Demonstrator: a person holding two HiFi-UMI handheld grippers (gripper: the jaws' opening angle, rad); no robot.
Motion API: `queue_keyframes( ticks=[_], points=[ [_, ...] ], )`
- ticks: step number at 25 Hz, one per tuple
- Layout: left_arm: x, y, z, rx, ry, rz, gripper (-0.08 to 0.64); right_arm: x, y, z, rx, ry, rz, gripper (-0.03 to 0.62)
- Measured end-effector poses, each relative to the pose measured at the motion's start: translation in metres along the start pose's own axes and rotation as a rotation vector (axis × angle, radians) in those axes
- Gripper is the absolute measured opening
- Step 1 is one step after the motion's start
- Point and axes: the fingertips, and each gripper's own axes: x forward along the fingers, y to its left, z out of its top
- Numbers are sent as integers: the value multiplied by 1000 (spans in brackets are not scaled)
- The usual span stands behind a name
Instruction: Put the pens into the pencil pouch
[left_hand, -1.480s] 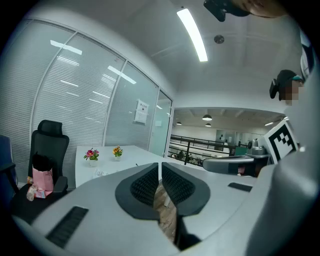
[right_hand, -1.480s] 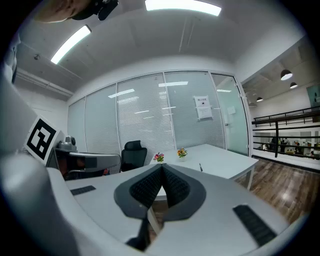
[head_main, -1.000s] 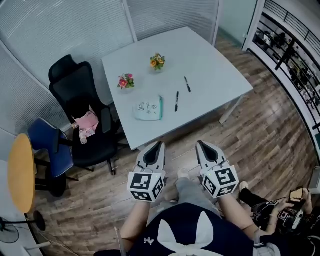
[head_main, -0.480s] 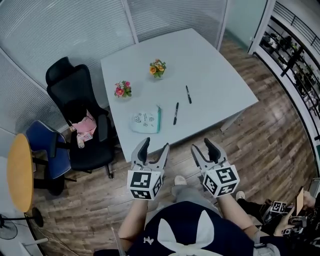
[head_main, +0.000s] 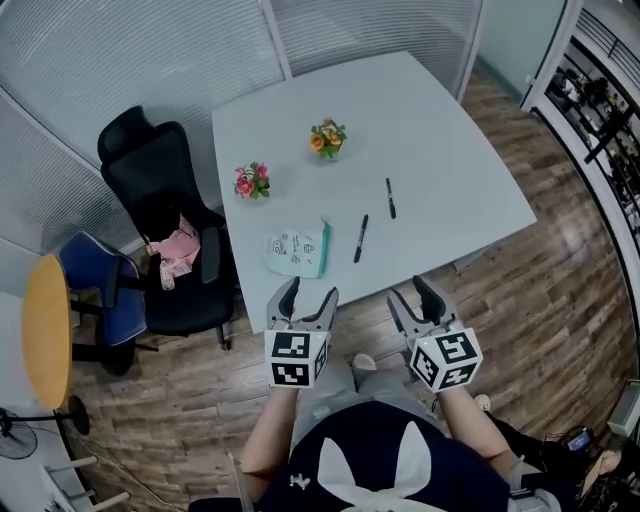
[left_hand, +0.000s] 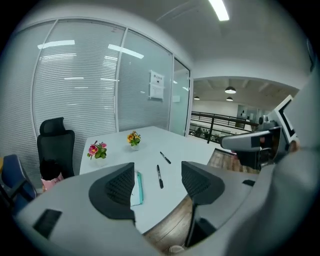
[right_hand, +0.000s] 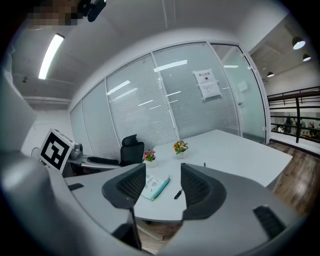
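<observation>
Pens: two black ones, both lying loose on the white desk. The first pen sits just beside the right side of the pencil pouch, not touching it. The second pen is a bit further in and to the right, apart from the first. The pouch lies flat close to the desk's near edge, toward the left corner by the black chair. Its teal edge faces the pens.

Both hands are held out in front of the body, side by side and about level with each other. They're short of the near edge, over the wood floor rather than over the desk.

The left claw points at the desk and tips slightly downward, marker cube toward the person. Its jaws are opening, spread wide, with nothing gripped; you just see the pouch and pens through the gap.

Same deal with the right claw: aimed at the desk, slightly nose-down, jaws opening and wide apart, nothing in them.

Two little flower pots, pink and orange, sit further back.
</observation>
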Motion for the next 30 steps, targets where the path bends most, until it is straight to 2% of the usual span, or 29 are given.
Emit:
queue_keyframes(
  ticks=[8,16,24,30],
  points=[
    [60,16,-25,-20,135,-52,282,23,-11,-5,18,44,11,199],
    [123,43,-56,4,294,-83,282,50,-14,-26,69,111,-10,195],
    [175,62,-106,31,492,-134,281,70,-23,-43,115,160,-77,186],
    [203,74,-129,1,593,-138,277,86,-31,-50,152,175,-132,178]
  ],
)
